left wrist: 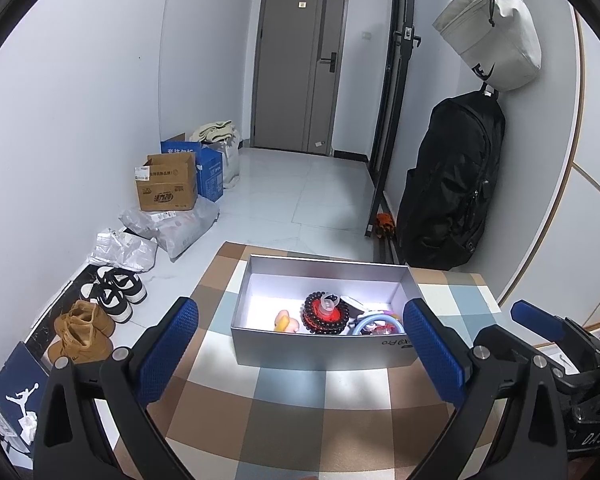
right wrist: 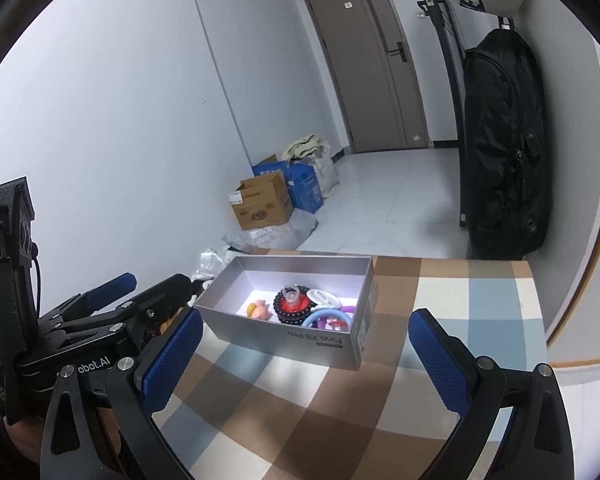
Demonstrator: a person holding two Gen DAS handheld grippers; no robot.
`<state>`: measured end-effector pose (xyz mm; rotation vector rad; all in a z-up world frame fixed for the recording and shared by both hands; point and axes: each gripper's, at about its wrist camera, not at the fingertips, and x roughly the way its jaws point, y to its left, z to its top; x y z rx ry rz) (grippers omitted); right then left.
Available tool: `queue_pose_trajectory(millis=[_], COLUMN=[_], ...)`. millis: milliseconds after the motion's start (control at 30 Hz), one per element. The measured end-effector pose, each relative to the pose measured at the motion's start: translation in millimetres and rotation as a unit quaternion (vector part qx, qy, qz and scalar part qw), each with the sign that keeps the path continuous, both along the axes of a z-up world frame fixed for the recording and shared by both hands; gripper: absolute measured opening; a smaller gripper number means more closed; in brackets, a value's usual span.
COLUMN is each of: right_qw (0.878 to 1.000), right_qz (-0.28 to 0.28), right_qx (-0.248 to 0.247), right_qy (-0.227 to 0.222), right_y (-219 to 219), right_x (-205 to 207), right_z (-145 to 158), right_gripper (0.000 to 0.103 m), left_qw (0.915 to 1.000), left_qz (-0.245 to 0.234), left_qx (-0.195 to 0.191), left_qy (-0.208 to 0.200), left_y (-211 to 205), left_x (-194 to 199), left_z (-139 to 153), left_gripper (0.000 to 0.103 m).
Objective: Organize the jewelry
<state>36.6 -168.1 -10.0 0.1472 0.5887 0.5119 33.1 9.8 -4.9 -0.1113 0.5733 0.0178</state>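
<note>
Two handheld grippers hover side by side over a checked tablecloth (left wrist: 284, 412), both with blue-padded fingers spread wide and nothing between them. The left gripper (left wrist: 300, 356) frames the near wall of a silver-grey box (left wrist: 324, 352); the right gripper (right wrist: 306, 360) does the same from slightly to the right, with the left tool visible at the edge of its view.

The open box sits on the cloth just beyond the fingertips, its long axis running left to right across the table, slightly skewed in the right wrist view so that one corner points toward the camera. Printed lettering on its near wall reads upside down.

Inside, gathered toward the right half, lie a dark beaded bracelet (left wrist: 327, 314) coiled in a ring around a red piece, a small yellow-pink trinket (left wrist: 286, 323) just to its left, and a light-blue ring (left wrist: 374, 325) with white pieces to its right.

Beyond the table, cardboard boxes (left wrist: 168, 184), shoes (left wrist: 116, 294) and a black backpack (left wrist: 454, 184) line the hallway leading to a grey door (left wrist: 300, 64).
</note>
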Motion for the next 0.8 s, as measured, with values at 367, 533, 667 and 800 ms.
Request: queue_pose_trajectory(millis=[367, 533, 667, 800], right_qw=[1.0, 1.0, 1.0, 1.0], right_qz=[-0.002, -0.003, -0.004, -0.006], right_qx=[0.0, -0.003, -0.004, -0.002], right_qy=[0.0, 0.004, 0.004, 0.006], right_y=[0.9, 1.3, 0.4, -0.3], right_x=[0.5, 1.3, 1.3, 1.5], right_z=[0.8, 0.0, -0.5, -1.3], right_gripper=[0.103, 0.103, 0.103, 0.103], left_qw=[1.0, 1.0, 1.0, 1.0], left_qz=[-0.002, -0.003, -0.001, 0.0], left_qx=[-0.001, -0.005, -0.008, -0.008], left_qy=[-0.002, 0.0, 0.001, 0.002], left_y=[-0.8, -0.4, 0.4, 0.6], left_x=[-0.3, 1.2, 1.0, 0.5], left_z=[-0.3, -0.4, -0.2, -0.4], left_gripper=[0.1, 0.1, 0.1, 0.1])
